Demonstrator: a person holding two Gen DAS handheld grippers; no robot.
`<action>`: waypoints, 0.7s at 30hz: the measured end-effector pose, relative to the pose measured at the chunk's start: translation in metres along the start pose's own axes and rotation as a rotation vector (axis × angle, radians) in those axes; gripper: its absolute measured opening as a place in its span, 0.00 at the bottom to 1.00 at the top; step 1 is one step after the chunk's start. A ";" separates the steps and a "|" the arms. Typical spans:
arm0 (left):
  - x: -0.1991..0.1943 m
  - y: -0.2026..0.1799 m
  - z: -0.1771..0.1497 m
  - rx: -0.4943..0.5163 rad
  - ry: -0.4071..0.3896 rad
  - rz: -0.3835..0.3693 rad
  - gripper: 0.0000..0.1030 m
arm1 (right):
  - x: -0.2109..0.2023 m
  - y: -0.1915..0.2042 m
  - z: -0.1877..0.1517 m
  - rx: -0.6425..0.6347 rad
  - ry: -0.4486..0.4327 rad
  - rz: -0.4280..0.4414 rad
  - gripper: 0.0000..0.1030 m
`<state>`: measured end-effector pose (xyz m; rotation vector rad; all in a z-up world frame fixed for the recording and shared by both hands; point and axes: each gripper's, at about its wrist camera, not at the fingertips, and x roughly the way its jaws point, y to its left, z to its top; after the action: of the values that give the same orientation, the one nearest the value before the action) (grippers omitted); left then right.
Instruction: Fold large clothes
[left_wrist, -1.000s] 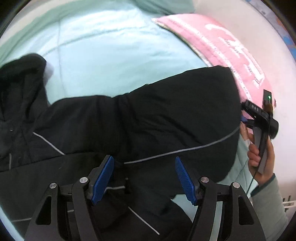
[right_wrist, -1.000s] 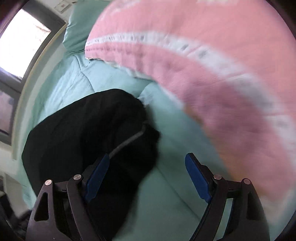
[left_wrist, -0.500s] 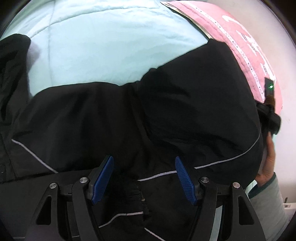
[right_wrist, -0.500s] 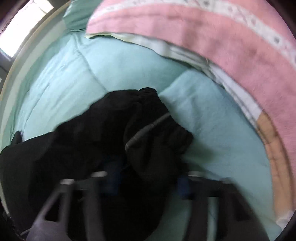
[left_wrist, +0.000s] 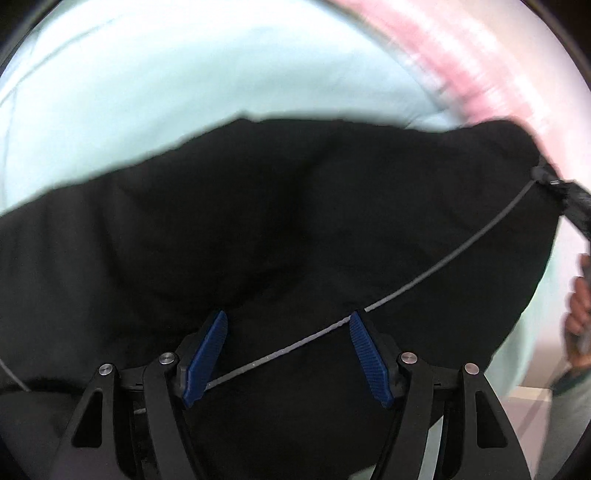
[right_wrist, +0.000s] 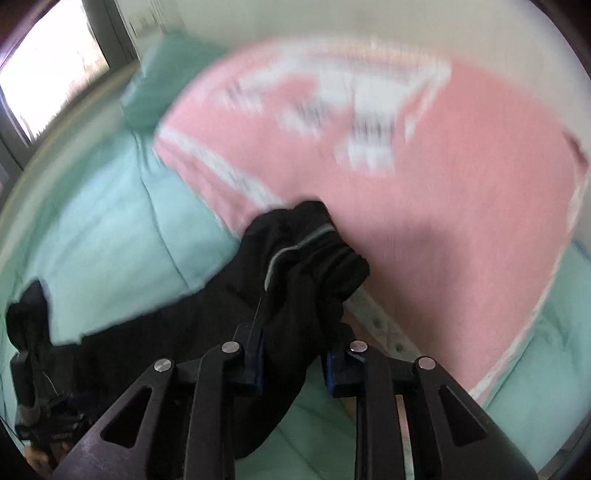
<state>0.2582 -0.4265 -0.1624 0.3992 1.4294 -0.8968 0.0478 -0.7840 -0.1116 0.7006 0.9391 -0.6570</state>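
A black jacket (left_wrist: 295, 229) with thin grey piping lies on a mint-green quilt (left_wrist: 166, 92). My left gripper (left_wrist: 288, 347) is open, its blue pads (left_wrist: 205, 354) right over the jacket's body with the grey piping running between them. My right gripper (right_wrist: 293, 365) is shut on the jacket's sleeve (right_wrist: 295, 273) near the elastic cuff, holding it lifted against the pink blanket. The right gripper also shows at the far right edge of the left wrist view (left_wrist: 569, 206).
A pink blanket (right_wrist: 424, 221) with white patterning covers the right side of the bed. A green pillow (right_wrist: 162, 81) lies at the head, next to a bright window (right_wrist: 48, 70). A hand (left_wrist: 578, 310) shows at the right edge.
My right gripper has closed on the sleeve cuff and lifted it toward the pink blanket. My left gripper has moved forward, lower over the jacket's body, still open.
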 end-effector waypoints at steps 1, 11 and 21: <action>0.006 -0.001 -0.002 0.015 -0.001 0.028 0.68 | 0.010 -0.014 0.000 0.017 0.031 0.011 0.27; -0.031 0.018 -0.024 0.013 -0.016 -0.040 0.68 | 0.008 -0.050 -0.007 0.253 -0.015 0.302 0.49; -0.116 0.075 -0.075 -0.087 -0.168 0.010 0.68 | -0.034 0.098 -0.029 -0.089 -0.025 0.373 0.26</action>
<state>0.2741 -0.2920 -0.0831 0.2594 1.3056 -0.8374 0.0931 -0.6960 -0.0697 0.7611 0.7818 -0.2919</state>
